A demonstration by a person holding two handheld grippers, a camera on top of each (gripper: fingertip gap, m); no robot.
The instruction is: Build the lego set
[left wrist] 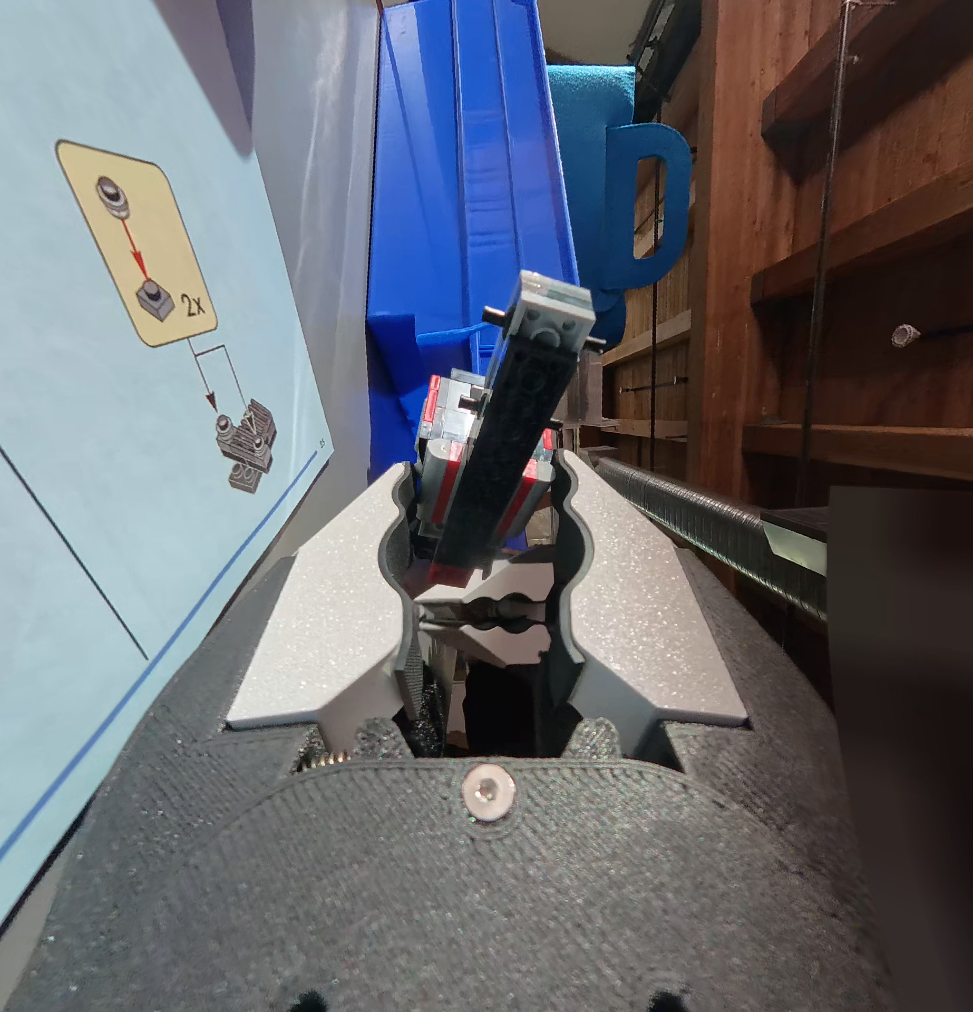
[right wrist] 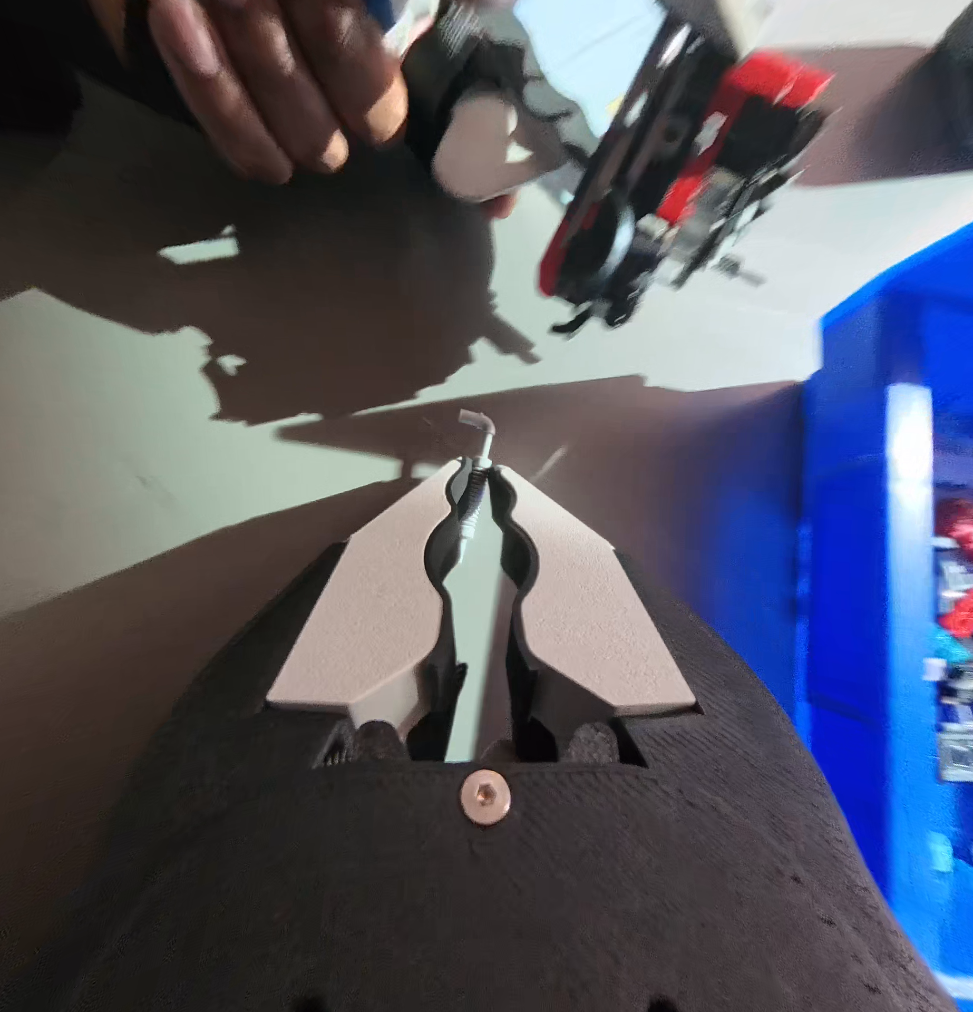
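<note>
Jaws of left gripper clamp lego model; right gripper pinches bent piece.

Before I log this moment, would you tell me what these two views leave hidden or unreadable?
- Left wrist view: where the left gripper pinches the lego model is hidden by the model itself.
- Right wrist view: the model and the hand are motion-blurred; brick detail is lost.
- Right wrist view: the blue bin is cut by the edge, its contents smeared.
- Right wrist view: the small grey piece in the right gripper is too small to identify.
</note>
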